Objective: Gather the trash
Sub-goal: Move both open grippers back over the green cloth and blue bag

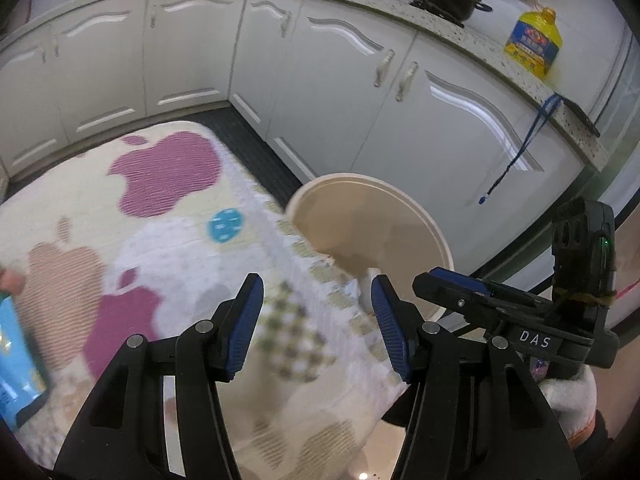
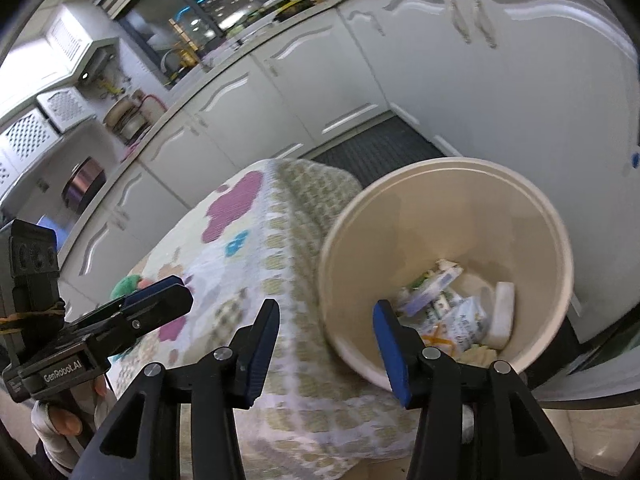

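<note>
The bin (image 2: pixel 444 216) stands beside the cloth-covered table (image 2: pixel 280 264), just ahead and right of the right gripper (image 2: pixel 326 340) — nearer it than the left gripper (image 1: pixel 316 326). Both sets of jaws stand apart with nothing between them. Inside, the trash (image 2: pixel 452 312) is a heap of crumpled wrappers and small packets. A blue packet (image 1: pixel 16 364) lies at the table's left edge, nearer the left gripper — likely next.

White letters "DAS" stand on the black body of the right claw (image 1: pixel 460 292), just right of the beige trash bin (image 1: pixel 400 216). White lettering "GenRobot.AI" stands on the black body of the left claw (image 2: pixel 160 292). Print on the yellow oil bottle's (image 1: pixel 534 42) label and on the wrappers (image 2: pixel 452 312) inside the bin is unreadable.
</note>
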The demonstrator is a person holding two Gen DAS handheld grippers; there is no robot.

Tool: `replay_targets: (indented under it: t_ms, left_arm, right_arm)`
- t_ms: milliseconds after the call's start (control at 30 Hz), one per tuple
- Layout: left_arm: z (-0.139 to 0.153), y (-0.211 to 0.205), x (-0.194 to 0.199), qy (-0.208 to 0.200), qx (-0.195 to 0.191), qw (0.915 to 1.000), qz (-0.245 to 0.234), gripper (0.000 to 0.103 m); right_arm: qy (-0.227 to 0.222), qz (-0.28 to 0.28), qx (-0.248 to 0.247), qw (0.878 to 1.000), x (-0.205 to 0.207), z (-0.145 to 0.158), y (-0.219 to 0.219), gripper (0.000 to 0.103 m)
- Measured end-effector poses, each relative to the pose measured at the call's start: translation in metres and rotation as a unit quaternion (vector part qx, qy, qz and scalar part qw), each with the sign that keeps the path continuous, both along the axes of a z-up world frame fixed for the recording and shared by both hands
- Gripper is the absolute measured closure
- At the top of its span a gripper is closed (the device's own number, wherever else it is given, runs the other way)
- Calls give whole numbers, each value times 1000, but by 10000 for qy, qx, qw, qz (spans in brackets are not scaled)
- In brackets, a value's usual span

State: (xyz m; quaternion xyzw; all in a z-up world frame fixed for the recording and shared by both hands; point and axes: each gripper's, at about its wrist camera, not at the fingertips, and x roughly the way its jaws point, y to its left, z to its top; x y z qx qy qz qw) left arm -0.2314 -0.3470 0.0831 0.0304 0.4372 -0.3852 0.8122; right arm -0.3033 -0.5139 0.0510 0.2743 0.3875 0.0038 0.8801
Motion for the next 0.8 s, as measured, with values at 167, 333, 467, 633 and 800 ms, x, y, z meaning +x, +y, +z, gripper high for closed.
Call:
replay_targets:
  t_ms: [167, 333, 467, 633, 800]
  left_arm:
    - [7, 51, 4, -94, 60, 9992, 373, 48]
    - [13, 112, 10, -141, 157, 9961, 853, 48]
    - [17, 169, 10, -217, 245, 9917, 1246, 48]
    - [13, 235, 10, -150, 324, 9829, 1806, 48]
    - [-1, 286, 15, -49, 442, 9693, 2418, 48]
  right_arm:
    - [-44, 407, 97, 9991, 15, 4, 30, 56]
    - [-93, 879, 147, 9960, 31, 7, 68, 56]
    - [-128, 1301, 199, 9912, 45, 10, 101, 56]
    - [-110, 1760, 151, 9842, 58, 10, 142, 56]
    - [-68, 2035, 116, 9790, 68, 8, 168, 56]
